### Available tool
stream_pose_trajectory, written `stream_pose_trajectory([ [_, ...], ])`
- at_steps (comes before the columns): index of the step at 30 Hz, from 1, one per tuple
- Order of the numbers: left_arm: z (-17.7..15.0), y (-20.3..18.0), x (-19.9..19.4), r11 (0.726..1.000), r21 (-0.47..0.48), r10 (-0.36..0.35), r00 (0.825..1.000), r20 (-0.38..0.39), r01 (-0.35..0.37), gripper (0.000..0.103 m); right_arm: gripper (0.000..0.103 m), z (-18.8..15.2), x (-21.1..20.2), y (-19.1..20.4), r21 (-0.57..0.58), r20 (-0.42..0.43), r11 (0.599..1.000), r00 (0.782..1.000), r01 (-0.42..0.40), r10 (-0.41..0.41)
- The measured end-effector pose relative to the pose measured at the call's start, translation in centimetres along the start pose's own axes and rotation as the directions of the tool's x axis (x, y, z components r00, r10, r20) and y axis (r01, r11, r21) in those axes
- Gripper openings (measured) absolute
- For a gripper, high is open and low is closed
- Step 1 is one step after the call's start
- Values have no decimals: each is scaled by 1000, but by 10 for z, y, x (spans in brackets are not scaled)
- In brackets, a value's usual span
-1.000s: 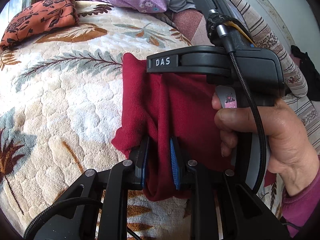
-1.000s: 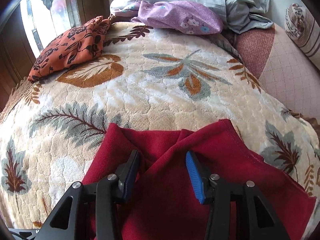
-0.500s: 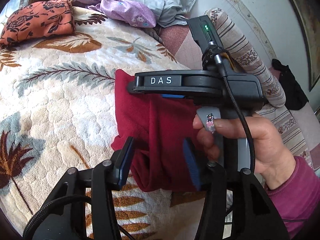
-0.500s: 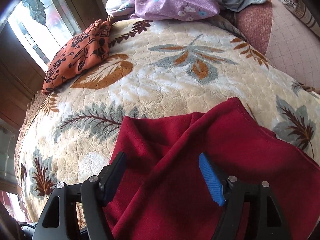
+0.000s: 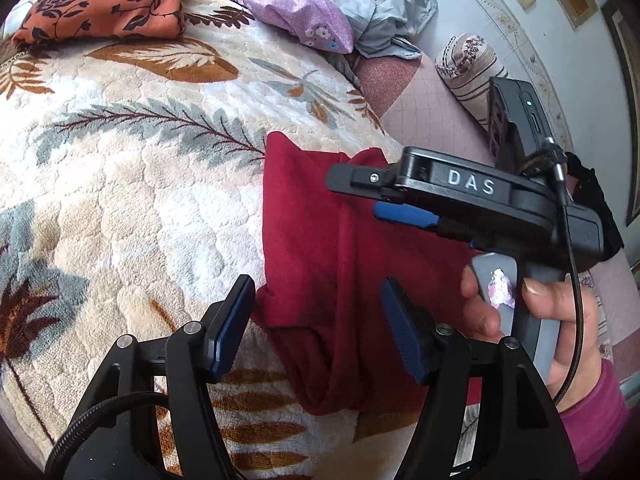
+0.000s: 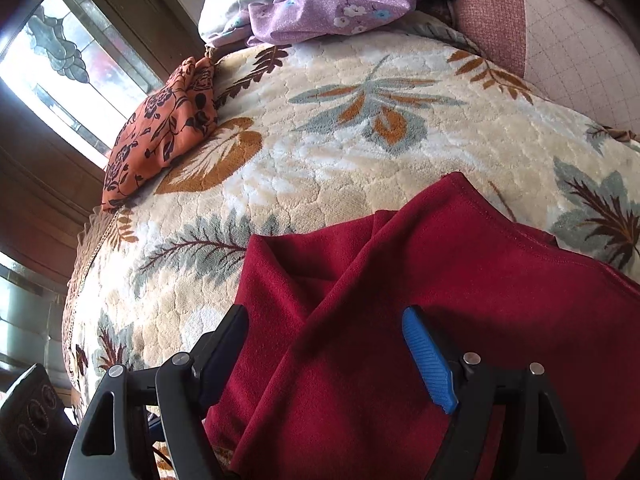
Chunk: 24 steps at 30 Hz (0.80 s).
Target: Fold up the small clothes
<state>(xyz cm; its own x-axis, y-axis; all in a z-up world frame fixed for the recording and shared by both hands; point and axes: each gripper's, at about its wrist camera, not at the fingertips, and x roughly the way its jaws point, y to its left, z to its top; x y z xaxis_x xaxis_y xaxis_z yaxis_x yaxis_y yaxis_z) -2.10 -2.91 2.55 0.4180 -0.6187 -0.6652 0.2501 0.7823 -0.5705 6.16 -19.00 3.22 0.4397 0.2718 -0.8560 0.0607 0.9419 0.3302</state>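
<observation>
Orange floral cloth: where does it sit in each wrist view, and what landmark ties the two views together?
Left wrist: orange cloth at the top left, on the far edge of the blanket.
Right wrist: orange cloth at left of centre, below the window.
Shared landmark: the purple cloth beyond it, and the red garment in front.

Leaf-patterned plush blanket (image 6: 340,168) over bed; daylit stained-glass window (image 6: 60,76) beside; pale wall (image 5: 472,4) behind.
</observation>
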Motion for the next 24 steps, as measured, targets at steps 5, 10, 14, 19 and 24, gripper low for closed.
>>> stream_pose_trajectory([
  [5,4,-5,19,1000,15,22,999,-24,-22,66,77,-4,-1,-7,-11,-14,1000,1000,-15,15],
  [10,5,-12,27,998,56,-20,1000,6,19,66,77,-2,-4,-15,19,-18,999,999,-49,50],
  [14,5,-16,23,995,71,-77,996,37,74,54,77,1,-5,-25,74,-20,995,997,-72,73],
  [19,8,-24,12,984,105,-150,986,67,142,44,81,5,-10,-36,154,13,978,990,-141,140],
  [24,4,-41,8,970,189,-172,982,77,155,44,83,9,-13,-44,235,26,943,971,-238,238],
])
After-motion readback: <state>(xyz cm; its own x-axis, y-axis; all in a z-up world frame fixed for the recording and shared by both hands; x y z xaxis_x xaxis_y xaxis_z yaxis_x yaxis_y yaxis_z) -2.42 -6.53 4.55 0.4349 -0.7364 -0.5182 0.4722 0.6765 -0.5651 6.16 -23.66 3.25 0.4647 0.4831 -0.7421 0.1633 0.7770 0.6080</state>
